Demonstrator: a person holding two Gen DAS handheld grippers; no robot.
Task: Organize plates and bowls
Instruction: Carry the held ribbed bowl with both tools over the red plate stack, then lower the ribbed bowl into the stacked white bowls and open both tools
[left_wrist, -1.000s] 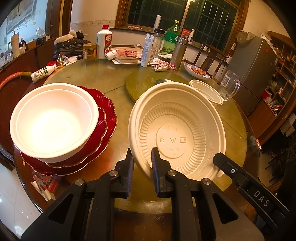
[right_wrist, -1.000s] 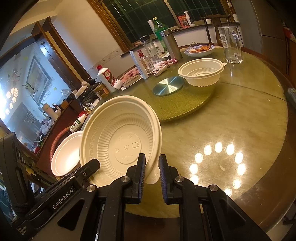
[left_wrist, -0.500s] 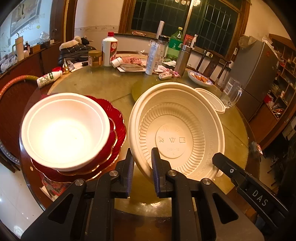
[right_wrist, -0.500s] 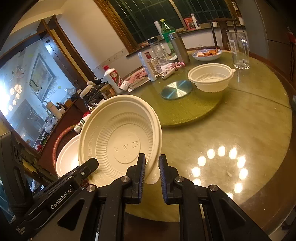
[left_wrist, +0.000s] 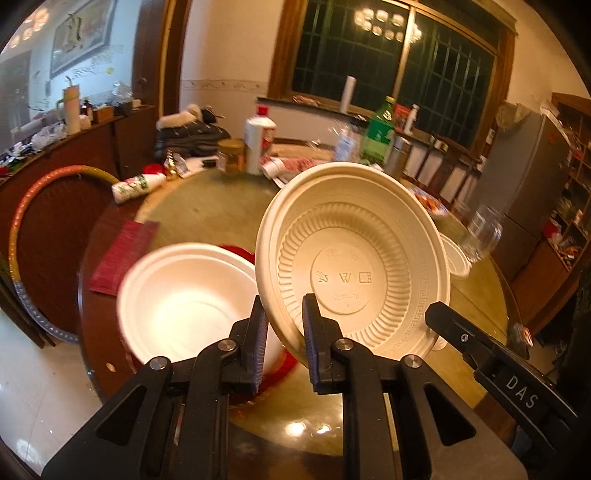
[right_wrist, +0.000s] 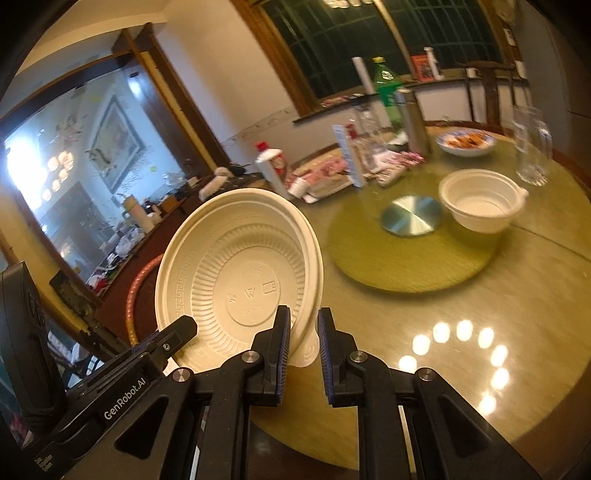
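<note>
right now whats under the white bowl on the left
The white bowl sits on red plates; only slivers of red rim show. How many plates there are, and anything beneath them, is covered.

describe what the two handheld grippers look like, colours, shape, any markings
Both are matte black plastic with silver screw heads. The left gripper and right gripper each have two flat fingers lined with ribbed blue-purple pads. White lettering reads "DAS" on the right one's side and "GenRobot.AI" on the left's. No cables or sleeves show.
</note>
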